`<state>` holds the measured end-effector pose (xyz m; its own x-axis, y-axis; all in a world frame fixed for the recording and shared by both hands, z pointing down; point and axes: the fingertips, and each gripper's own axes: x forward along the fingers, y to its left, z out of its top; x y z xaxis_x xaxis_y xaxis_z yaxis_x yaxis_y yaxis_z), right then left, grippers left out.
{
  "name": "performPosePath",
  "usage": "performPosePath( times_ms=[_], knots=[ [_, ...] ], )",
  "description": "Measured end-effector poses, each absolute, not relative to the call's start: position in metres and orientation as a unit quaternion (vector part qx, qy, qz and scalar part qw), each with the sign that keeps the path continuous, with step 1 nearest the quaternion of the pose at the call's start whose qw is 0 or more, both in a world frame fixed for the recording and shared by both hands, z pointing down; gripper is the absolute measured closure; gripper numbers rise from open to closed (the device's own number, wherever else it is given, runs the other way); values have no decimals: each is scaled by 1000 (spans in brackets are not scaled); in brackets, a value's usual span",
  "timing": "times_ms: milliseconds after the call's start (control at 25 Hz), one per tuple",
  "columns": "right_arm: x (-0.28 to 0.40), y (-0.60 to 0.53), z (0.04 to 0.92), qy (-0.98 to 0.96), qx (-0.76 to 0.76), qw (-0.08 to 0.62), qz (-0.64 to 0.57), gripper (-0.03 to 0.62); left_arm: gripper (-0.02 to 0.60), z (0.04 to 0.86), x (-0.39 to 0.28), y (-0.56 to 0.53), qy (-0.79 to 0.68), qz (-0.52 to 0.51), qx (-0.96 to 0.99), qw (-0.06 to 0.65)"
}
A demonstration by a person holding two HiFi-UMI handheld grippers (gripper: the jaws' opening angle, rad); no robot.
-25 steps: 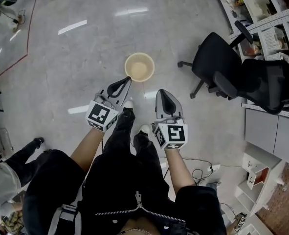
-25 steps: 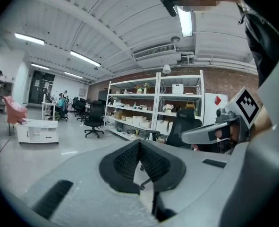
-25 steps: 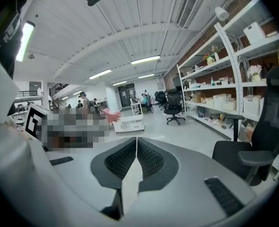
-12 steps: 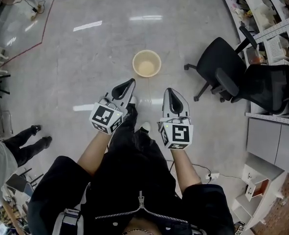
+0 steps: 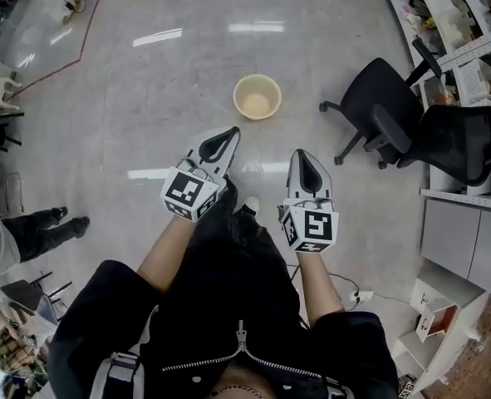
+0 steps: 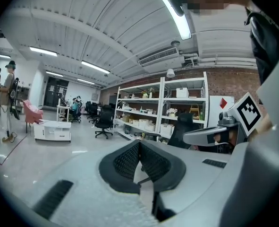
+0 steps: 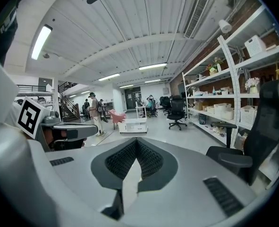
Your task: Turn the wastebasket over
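Observation:
A cream round wastebasket (image 5: 257, 96) stands upright on the glossy floor, its open mouth facing up. It appears only in the head view, some way ahead of both grippers. My left gripper (image 5: 226, 135) is shut and empty, its tips aimed toward the basket from the lower left. To its right, my right gripper (image 5: 307, 161) is also shut with nothing held. Both gripper views look nearly level across the room: the left gripper (image 6: 140, 143) and the right gripper (image 7: 136, 142) each show closed black pads, and the basket is out of their sight.
A black office chair (image 5: 378, 110) and a second one (image 5: 465, 144) stand at the right beside shelving (image 5: 457, 23). A person's legs (image 5: 37, 227) are at the left edge. A power strip with cable (image 5: 357, 296) lies at the lower right.
Both grippers have shifted slightly right and down in the head view while staying shut. The wastebasket now sits farther from them in the picture. The person at the left has shifted.

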<state>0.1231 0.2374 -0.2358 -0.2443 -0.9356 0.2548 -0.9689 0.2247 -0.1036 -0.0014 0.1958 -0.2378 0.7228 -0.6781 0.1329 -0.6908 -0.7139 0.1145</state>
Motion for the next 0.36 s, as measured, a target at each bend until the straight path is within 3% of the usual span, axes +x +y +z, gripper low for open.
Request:
performPosePath(
  times_ms=[360],
  knots=[
    [110, 228, -249, -783, 607, 62, 123, 585, 578, -250, 3, 193, -356, 44, 931, 72]
  ],
)
